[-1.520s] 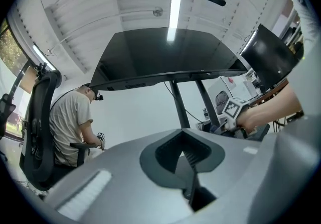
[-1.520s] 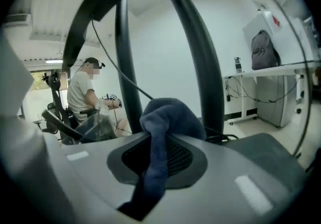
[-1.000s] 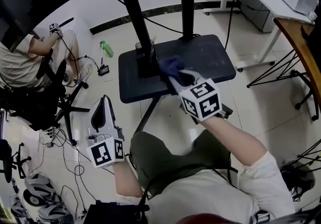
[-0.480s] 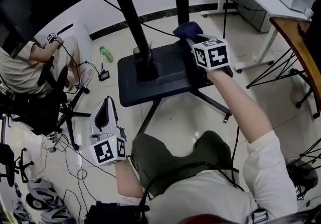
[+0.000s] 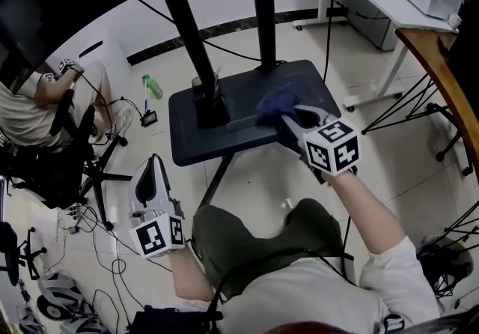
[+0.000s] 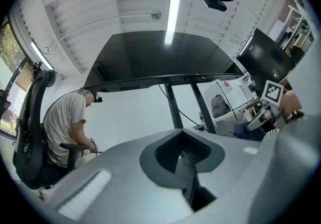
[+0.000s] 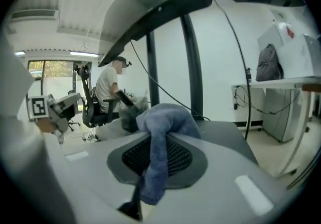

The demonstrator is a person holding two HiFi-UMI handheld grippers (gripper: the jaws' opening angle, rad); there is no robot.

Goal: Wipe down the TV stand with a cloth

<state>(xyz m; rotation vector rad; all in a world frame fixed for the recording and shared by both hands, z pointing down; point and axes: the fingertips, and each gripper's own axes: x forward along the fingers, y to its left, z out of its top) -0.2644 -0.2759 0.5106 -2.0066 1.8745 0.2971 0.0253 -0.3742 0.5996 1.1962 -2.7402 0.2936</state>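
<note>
In the head view, the right hand-held gripper (image 5: pixel 290 120) is clamping a blue cloth (image 5: pixel 274 102) and holding it over the right front part of the dark base plate (image 5: pixel 202 141) of the TV stand; whether the cloth is touching the plate cannot be told from this view. Two dark posts (image 5: pixel 190 33) are rising from the rear of the plate. The left hand-held gripper (image 5: pixel 153 175) is hanging well apart from the stand, low at the left beside the person's knee, with its jaws pointing up the picture. A green bottle (image 5: pixel 153 86) is lying on the floor left of the plate, and a seated person (image 5: pixel 26 111) is occupying an office chair (image 5: pixel 71 164) at the far left. In the left gripper view, the left hand-held gripper (image 6: pixel 188 168) is showing its jaws pressed together with nothing between them; it is pointing upward toward the dark underside of the screen (image 6: pixel 155 60). The right hand-held gripper (image 6: pixel 265 110) and the cloth (image 6: pixel 249 131) are appearing at the right edge. In the right gripper view, the cloth (image 7: pixel 161 132) is running down between the clenched jaws of the right hand-held gripper (image 7: pixel 153 165) and bunching above their tips, with the base plate (image 7: pixel 228 135) lying just beyond. The left hand-held gripper (image 7: pixel 55 107) is showing at the left.
</note>
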